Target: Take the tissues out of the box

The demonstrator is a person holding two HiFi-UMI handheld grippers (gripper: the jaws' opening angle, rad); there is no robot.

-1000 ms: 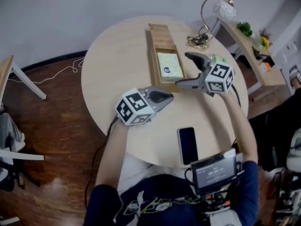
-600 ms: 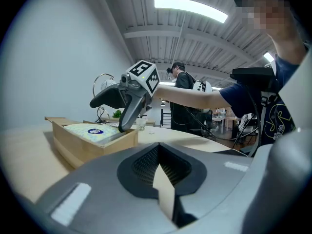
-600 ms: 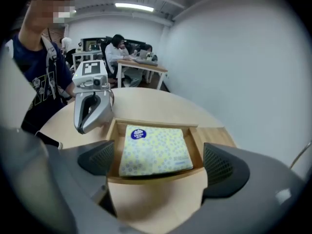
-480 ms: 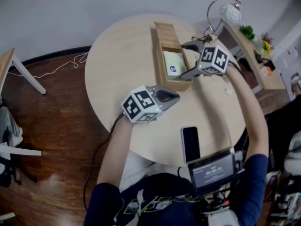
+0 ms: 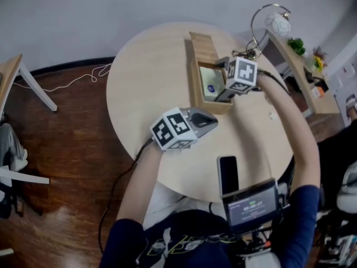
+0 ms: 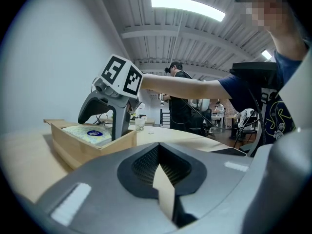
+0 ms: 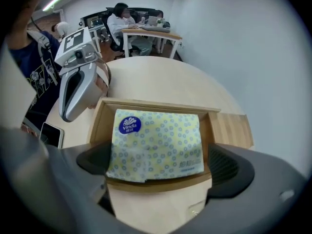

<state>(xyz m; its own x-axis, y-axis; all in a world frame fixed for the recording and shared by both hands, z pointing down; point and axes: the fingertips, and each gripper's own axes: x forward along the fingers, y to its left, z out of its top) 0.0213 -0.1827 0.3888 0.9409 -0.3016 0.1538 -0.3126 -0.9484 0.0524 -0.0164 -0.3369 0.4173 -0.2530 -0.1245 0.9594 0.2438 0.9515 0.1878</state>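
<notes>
Your right gripper (image 7: 158, 168): spread at box (image 7: 156, 105) | tissue pack (image 7: 156, 140): between them, long axis jaw-to-jaw | left gripper (image 6: 158, 155): closed, empty, beside box

Yellow, blue-dotted tissue pack (image 7: 156, 145) lies flat inside the open wooden box (image 7: 100, 123), round blue logo up.
</notes>
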